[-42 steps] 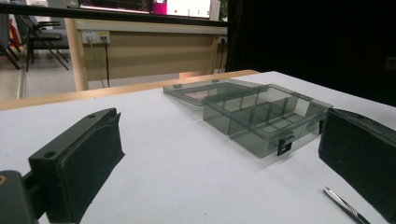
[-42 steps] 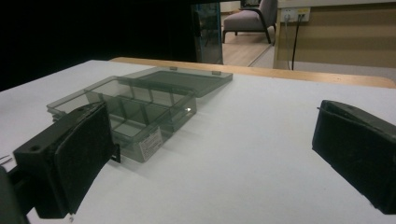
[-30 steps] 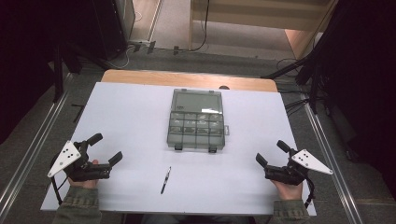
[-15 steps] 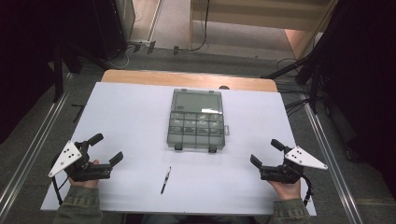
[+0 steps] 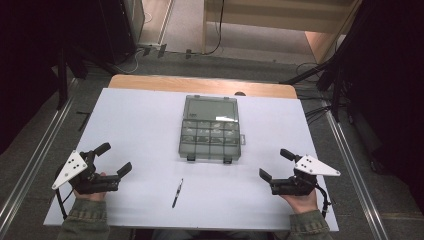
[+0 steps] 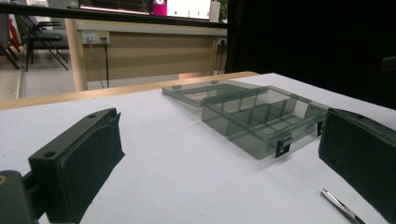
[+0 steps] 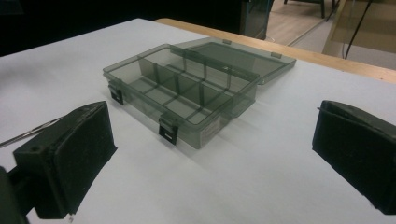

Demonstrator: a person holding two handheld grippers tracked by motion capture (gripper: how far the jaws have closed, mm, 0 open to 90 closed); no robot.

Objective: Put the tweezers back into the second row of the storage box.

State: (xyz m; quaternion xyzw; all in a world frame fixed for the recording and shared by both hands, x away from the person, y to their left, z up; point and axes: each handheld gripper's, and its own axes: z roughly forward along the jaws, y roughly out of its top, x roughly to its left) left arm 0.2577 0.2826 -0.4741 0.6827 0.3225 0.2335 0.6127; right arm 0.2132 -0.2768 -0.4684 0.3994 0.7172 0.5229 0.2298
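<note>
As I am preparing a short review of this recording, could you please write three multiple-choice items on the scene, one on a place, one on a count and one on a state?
1. Where does the thin metal tool lie?
A. inside the box
B. on the white table sheet, nearer the person than the box
C. between the left gripper's jaws

2. How many black latches does the front wall of the smoky transparent plastic compartment box carry?
A. one
B. two
C. four

3. What state is the box lid in?
A. open, laid flat behind the box
B. shut and latched
C. standing upright

Answers: 1 B, the high view shows the tool on the bare sheet in front of the box. 2 B, the right gripper view shows two latches on the front wall. 3 A, the lid lies flat on the far side, compartments uncovered.
</note>
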